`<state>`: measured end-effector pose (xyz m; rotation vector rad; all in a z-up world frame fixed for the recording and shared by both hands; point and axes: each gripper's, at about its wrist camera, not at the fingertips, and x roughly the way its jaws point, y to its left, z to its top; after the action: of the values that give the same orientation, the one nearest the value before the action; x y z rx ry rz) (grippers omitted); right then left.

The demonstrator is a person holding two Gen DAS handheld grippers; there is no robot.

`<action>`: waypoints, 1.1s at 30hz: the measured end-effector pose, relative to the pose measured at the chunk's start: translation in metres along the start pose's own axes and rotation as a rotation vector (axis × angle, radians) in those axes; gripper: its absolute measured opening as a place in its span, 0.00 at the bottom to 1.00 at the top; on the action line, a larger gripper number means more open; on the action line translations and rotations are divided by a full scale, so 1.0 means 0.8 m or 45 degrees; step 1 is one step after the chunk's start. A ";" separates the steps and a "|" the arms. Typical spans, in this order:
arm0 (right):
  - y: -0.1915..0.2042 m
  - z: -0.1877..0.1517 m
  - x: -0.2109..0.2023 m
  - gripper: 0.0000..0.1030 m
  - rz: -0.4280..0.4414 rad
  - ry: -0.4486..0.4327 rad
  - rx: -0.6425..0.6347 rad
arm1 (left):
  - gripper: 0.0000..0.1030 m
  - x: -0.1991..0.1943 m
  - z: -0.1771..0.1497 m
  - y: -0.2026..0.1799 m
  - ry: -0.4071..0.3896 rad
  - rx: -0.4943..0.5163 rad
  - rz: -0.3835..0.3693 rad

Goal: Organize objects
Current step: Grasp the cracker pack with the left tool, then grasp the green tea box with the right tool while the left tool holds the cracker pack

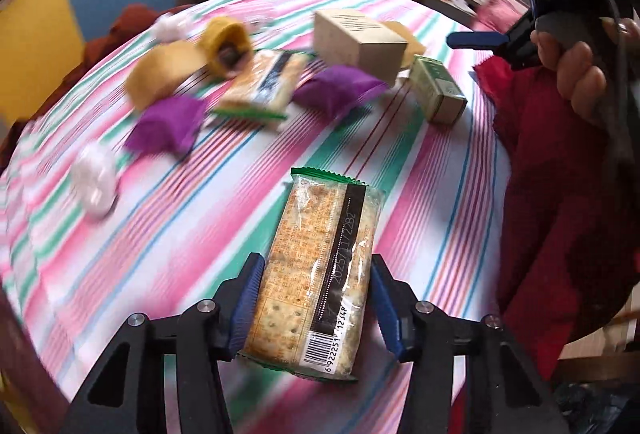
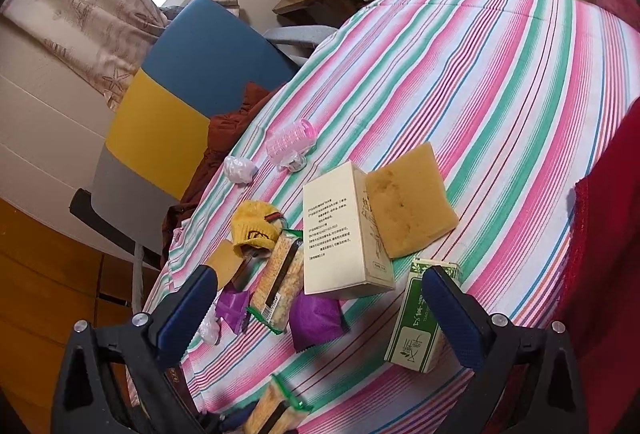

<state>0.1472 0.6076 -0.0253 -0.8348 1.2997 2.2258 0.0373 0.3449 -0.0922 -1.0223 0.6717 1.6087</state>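
You are working over a pink, green and white striped cloth [image 2: 460,82] that is covering the whole surface. On it a tall beige cardboard box [image 2: 340,234] is lying flat with a tan rectangular sponge [image 2: 408,202] leaning against its right side. Just beside the box's near right corner a green-and-white carton [image 2: 412,318] is lying on its side. Left of the box a clear-wrapped cracker packet with green ends [image 2: 278,286] is resting between two purple pouches [image 2: 316,318], with a yellow knitted piece [image 2: 256,226] behind it. Farther back, a pink ribbed plastic roller [image 2: 290,138] and a crumpled white plastic wad [image 2: 240,168] are sitting apart from the group.

Your left gripper [image 1: 312,304] is clamping a second clear-wrapped cracker packet [image 1: 320,266] by its long edges, blue pads pressing both sides, the packet pointing away over the cloth. Your right gripper [image 2: 320,310] is hanging spread wide above the pile, its blue fingers [image 2: 186,314] gripping nothing, the right one overlapping the green-and-white carton in that view.
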 end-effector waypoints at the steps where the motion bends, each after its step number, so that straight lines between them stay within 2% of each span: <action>1: 0.000 0.000 0.002 1.00 0.000 0.027 0.001 | 0.51 -0.006 -0.010 0.004 -0.005 -0.024 0.007; 3: 0.000 0.002 0.011 1.00 0.004 0.137 -0.001 | 0.51 -0.012 -0.024 -0.001 -0.018 -0.061 0.033; 4: 0.001 0.003 0.014 1.00 -0.011 0.198 -0.015 | 0.51 -0.010 -0.020 -0.021 -0.022 -0.063 0.049; 5: 0.001 0.003 0.013 1.00 -0.033 0.217 -0.042 | 0.51 -0.013 -0.034 -0.020 -0.028 -0.064 0.061; 8: 0.010 0.007 0.004 1.00 -0.183 0.258 -0.214 | 0.52 -0.015 -0.037 -0.019 -0.038 -0.076 0.071; 12: 0.029 0.003 0.008 1.00 -0.299 0.397 -0.584 | 0.52 -0.018 -0.037 -0.006 -0.055 -0.111 0.025; 13: 0.035 -0.004 0.013 1.00 -0.338 0.464 -0.719 | 0.52 -0.018 -0.037 -0.005 -0.058 -0.111 0.019; 16: 0.044 -0.025 0.027 1.00 -0.451 0.577 -0.988 | 0.52 -0.014 -0.034 -0.009 -0.064 -0.108 0.024; 20: 0.039 -0.036 0.048 0.99 -0.526 0.684 -1.206 | 0.52 -0.010 -0.032 -0.012 -0.069 -0.117 0.033; 26: 0.034 -0.033 0.089 0.92 -0.580 0.804 -1.313 | 0.52 -0.008 -0.030 -0.012 -0.070 -0.131 0.036; 27: 0.032 -0.034 0.096 0.81 -0.588 0.831 -1.324 | 0.52 -0.008 -0.030 -0.013 -0.069 -0.131 0.040; 28: 0.031 -0.035 0.099 0.75 -0.591 0.843 -1.333 | 0.52 -0.008 -0.029 -0.014 -0.069 -0.129 0.045; 33: 0.024 -0.026 0.097 0.74 -0.553 0.834 -1.304 | 0.52 -0.007 -0.029 -0.015 -0.076 -0.129 0.063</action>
<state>0.0845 0.5852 -0.0745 -2.0817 -0.0123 2.2254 0.0554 0.3260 -0.0972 -1.0342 0.5840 1.7241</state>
